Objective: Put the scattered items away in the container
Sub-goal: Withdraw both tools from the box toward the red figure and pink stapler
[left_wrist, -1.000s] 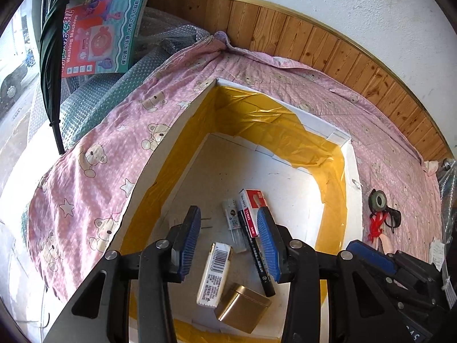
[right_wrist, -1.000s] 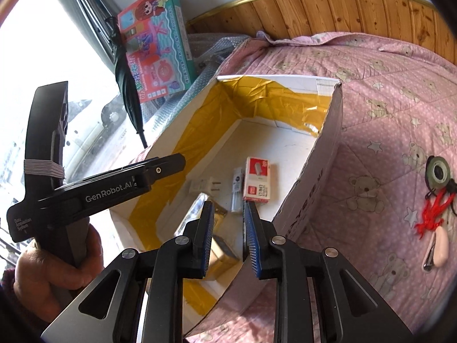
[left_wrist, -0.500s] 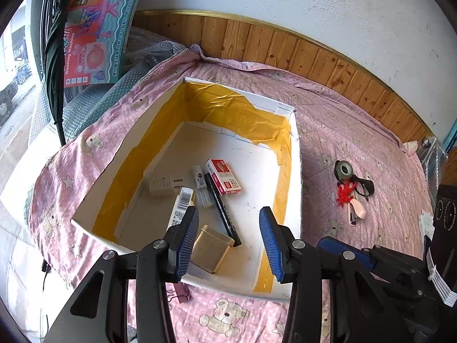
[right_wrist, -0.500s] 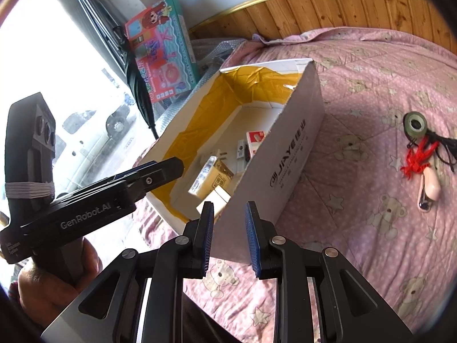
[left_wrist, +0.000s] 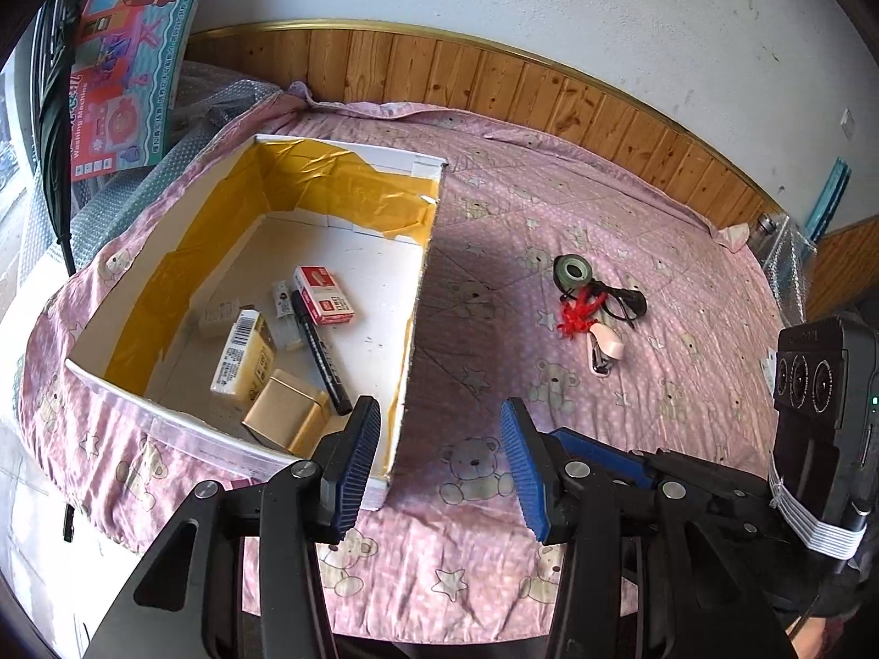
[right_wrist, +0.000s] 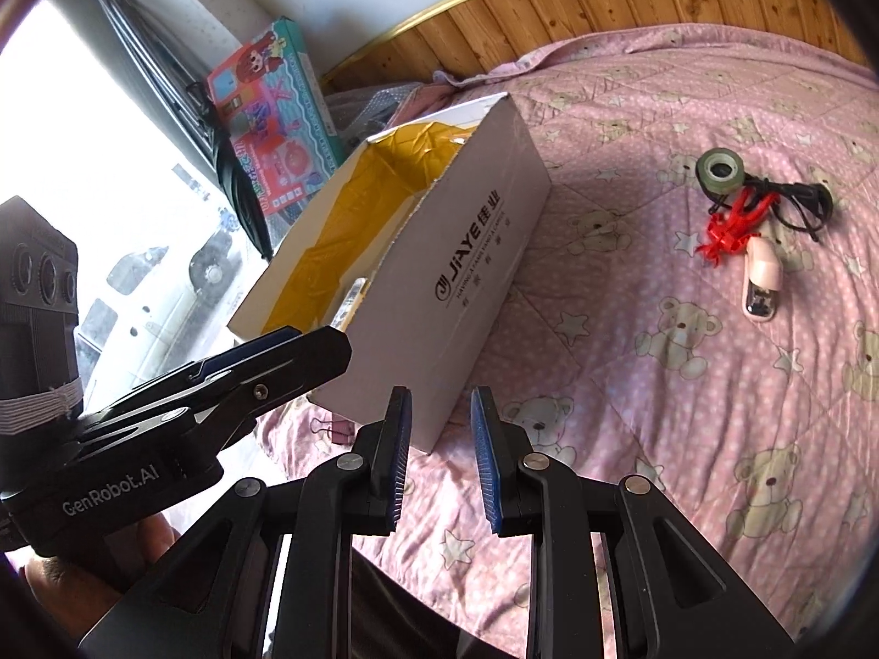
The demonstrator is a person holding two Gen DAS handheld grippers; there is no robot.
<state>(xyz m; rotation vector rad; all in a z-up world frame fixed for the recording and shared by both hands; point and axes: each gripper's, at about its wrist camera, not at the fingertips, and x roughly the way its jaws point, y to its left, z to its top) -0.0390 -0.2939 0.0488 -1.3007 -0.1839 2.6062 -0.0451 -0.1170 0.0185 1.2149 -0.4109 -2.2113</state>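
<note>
- Bed (left_wrist: 549, 560), pink quilt with bears and stars: now fills most of both views, where a second earlier the views looked straight down into the box. Reads as a pull-back after a drop-off.
- Cardboard box (left_wrist: 420, 285), yellow tape lining: stands at left on the bed. Outer wall printed "JIAYE" with smaller lines too fine to read. Holds a red-and-white packet, a black marker (left_wrist: 321, 348), a barcoded carton (left_wrist: 241, 362) and a gold tin (left_wrist: 285, 412), all unmoved.
- Toy carton (right_wrist: 274, 126) at the window: "Washing Machine" legible in the left view.
- Left hand-held gripper (left_wrist: 439, 467): jaws wide apart, nothing between them, over the box's near corner. Body marked "GenRobot.AI".
- Right hand-held gripper (right_wrist: 439, 453): jaws narrow, nothing held.
- Remaining clutter, well right of the box: tape roll (left_wrist: 573, 272), black cord (left_wrist: 621, 302), red tassel (left_wrist: 577, 318), pink stapler (left_wrist: 604, 354). Likely next pickups.
- Binder clip (right_wrist: 329, 431): by the box's near wall, outside.
</note>
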